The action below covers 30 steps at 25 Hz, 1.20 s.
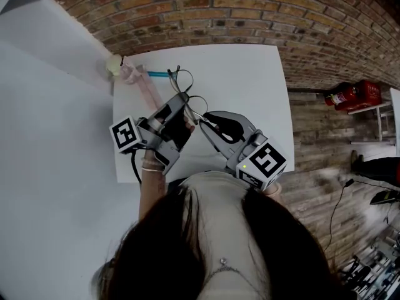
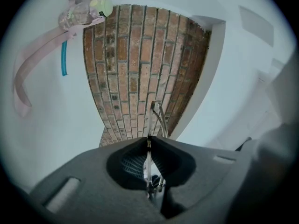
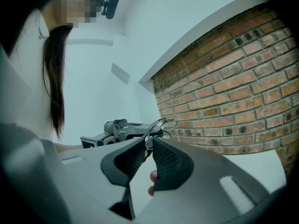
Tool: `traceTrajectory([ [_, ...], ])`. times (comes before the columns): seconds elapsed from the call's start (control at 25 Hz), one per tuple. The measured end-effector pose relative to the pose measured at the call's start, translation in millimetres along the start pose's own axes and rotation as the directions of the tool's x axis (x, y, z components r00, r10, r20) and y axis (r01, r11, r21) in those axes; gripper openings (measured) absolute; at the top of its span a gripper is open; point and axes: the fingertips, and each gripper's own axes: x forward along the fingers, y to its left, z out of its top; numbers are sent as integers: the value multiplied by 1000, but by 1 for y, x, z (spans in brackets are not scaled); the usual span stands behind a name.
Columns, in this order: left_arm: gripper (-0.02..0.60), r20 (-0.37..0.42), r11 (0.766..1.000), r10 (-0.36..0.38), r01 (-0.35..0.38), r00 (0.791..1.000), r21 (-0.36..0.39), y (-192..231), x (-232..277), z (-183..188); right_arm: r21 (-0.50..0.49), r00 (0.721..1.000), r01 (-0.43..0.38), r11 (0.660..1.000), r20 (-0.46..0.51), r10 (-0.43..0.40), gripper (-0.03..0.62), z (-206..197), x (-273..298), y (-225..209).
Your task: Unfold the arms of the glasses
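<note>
Wire glasses [image 2: 152,112] pinched by my left claw [image 2: 148,141] and right claw [image 3: 149,143]; unfolding looks begun, not finished.

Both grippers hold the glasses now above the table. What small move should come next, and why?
Probably swing the right gripper slowly outward, away from the left gripper, which should hold firm. Both are shut on the thin wire glasses, close together above the white table, so the arm seems not yet opened.

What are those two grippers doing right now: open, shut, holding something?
Left gripper: closed on the thin wire frame of the glasses.
Right gripper: closed on the same glasses, at another part of the wire.
</note>
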Motion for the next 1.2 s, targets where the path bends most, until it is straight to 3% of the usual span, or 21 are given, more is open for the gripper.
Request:
traceTrajectory([
  [0.56, 23, -3, 1000, 18, -18, 1000, 19, 2, 1, -2, -40, 1000, 8, 999, 20, -7, 31, 10, -5, 1],
  [1.2, 23, -16, 998, 50, -49, 999, 49, 9, 1, -5, -18, 997, 29, 999, 74, -28, 31, 27, -11, -2],
])
